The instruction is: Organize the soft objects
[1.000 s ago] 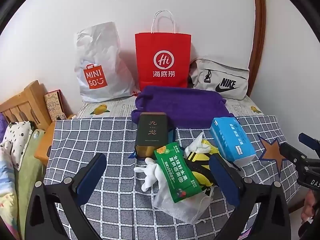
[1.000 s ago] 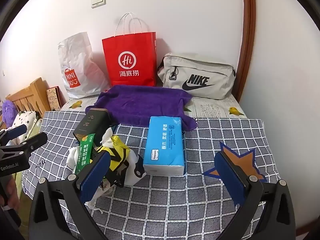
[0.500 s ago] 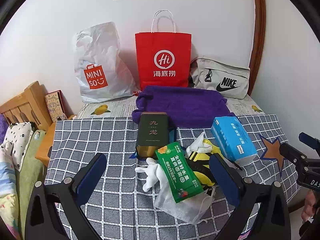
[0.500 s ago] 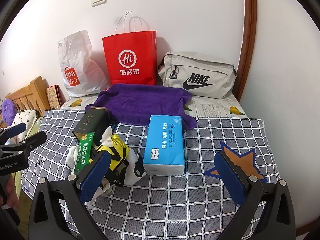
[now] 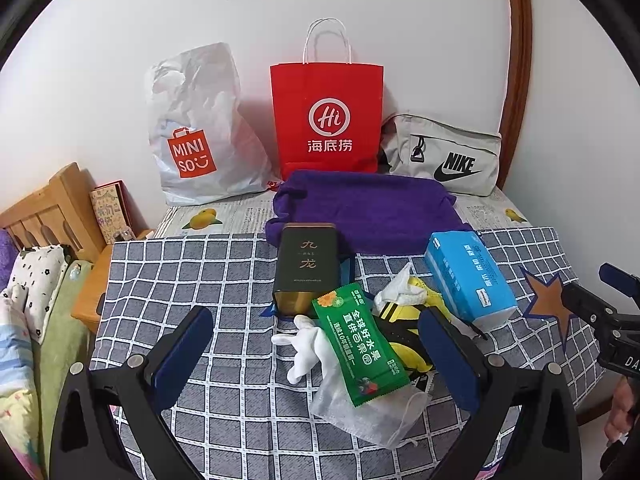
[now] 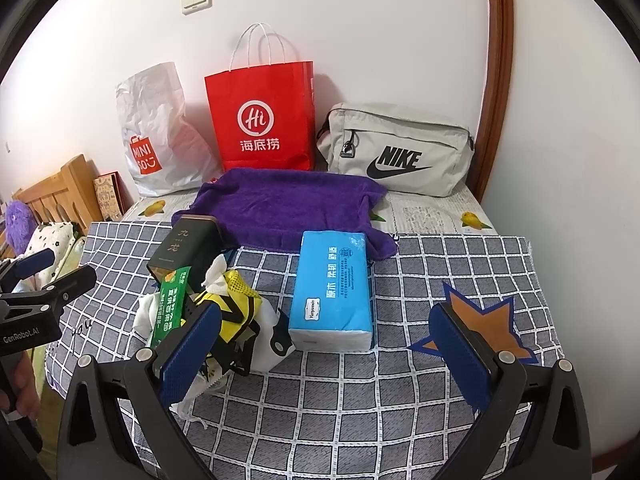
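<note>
Opening step by the look of it: nothing sorted yet, everything loose on the checked cloth [image 5: 168, 280] over the surface, both tools hovering short of the pile.

Landmark: the blue tissue pack [image 6: 332, 284], roughly centre of the cloth.

- Behind the pack, against the wall: red paper bag [image 6: 260, 120], white plastic bag [image 6: 156, 136], grey Nike pouch [image 6: 400, 148]. Probably the places for sorted things, though which is meant cannot be told.
- Just behind the pack, touching its far end: purple towel [image 6: 288, 204], spread flat.
- Left of the pack and further back: dark tin [image 5: 306, 268], lying down, hard, likely to stay.
- Immediately left of the pack: yellow and black plush [image 6: 236, 312], a white cloth [image 5: 312, 344] bunched at its side.
- Across the plush and white cloth: green sachet [image 5: 360, 344], tilted.
- Under the sachet, nearest the camera in the left view: a sheer white pouch [image 5: 368, 412].

Left tool [image 5: 316, 360]: spread wide, empty, aimed at the sachet and white cloth.
Right tool [image 6: 332, 356]: spread wide, empty, aimed at the near end of the pack.

Next move, as a judgement: lower 1 tool onto a single soft piece, most likely the tissue pack or the plush, pinch gently, lift clear without dragging the overlapping sachet along.
</note>
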`<state>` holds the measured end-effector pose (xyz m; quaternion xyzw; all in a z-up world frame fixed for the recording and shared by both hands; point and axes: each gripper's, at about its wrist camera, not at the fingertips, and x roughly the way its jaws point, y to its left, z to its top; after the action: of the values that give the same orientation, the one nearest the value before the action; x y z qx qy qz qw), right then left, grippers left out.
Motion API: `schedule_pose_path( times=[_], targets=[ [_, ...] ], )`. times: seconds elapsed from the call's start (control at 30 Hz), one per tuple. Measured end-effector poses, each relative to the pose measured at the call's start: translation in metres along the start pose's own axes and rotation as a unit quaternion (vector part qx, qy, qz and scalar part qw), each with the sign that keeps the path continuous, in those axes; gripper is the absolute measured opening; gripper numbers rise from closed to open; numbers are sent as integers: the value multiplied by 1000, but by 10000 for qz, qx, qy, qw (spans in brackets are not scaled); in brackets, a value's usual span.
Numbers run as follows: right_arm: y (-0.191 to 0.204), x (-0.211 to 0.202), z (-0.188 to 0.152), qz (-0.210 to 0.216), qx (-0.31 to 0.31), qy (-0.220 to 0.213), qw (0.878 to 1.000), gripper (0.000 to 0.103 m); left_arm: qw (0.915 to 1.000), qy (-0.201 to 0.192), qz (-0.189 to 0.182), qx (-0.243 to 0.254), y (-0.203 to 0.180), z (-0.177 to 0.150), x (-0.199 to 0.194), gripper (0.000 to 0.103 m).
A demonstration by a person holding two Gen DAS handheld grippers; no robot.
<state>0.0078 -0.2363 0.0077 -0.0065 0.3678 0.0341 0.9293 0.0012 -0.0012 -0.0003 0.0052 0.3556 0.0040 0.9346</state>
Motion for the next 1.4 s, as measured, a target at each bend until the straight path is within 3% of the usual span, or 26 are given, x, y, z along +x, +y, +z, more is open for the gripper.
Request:
schedule_pose_path(
  times=[0.93, 1.4],
  targets=[
    [-1, 5, -2, 59, -8, -29, 10000, 102, 9999, -72, -14, 120, -4, 1, 7, 103],
    [1, 26, -12, 191, -80, 78, 9998, 102, 9994, 304, -169, -34, 3, -18, 42, 103]
  ],
)
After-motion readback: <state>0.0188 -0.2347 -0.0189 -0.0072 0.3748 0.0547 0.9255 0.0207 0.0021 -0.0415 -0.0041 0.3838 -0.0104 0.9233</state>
